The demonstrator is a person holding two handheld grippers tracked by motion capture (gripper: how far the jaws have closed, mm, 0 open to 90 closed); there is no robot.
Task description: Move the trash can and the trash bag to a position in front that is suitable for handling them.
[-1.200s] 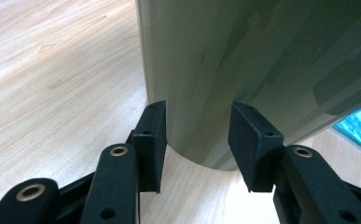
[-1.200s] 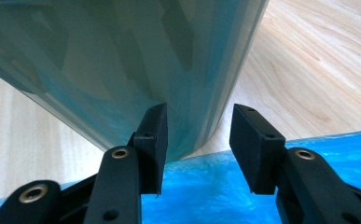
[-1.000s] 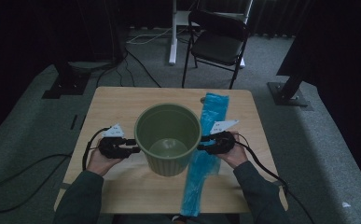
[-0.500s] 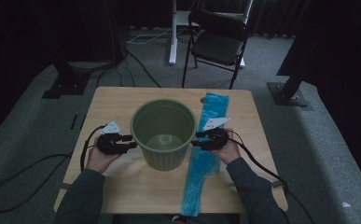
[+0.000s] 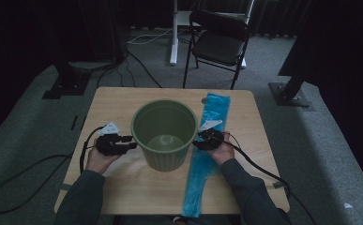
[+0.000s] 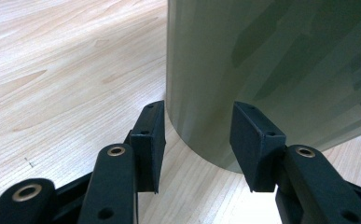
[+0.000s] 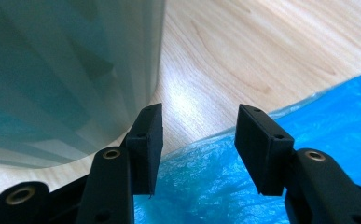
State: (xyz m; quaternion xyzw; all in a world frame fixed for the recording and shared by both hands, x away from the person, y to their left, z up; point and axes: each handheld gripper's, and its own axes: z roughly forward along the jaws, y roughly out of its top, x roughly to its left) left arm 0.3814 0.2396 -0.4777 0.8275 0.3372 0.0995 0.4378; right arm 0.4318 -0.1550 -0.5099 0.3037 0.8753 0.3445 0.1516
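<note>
The olive-green round plastic bucket (image 5: 164,134) stood upright near the middle of the light wooden bench (image 5: 123,101). Just to its right lay a long blue crinkled plastic bag (image 5: 208,140), flat, running from the far edge to the near edge. Your left gripper (image 5: 129,142) sat at the bucket's left wall, jaws spread, nothing pinched between them. Your right gripper (image 5: 197,142) sat low at the bucket's right side, over the blue bag; its jaws had just been opening and stood apart, gripping nothing. Beyond the bench stood a black folding chair (image 5: 219,44) on grey carpet (image 5: 329,140).
</note>
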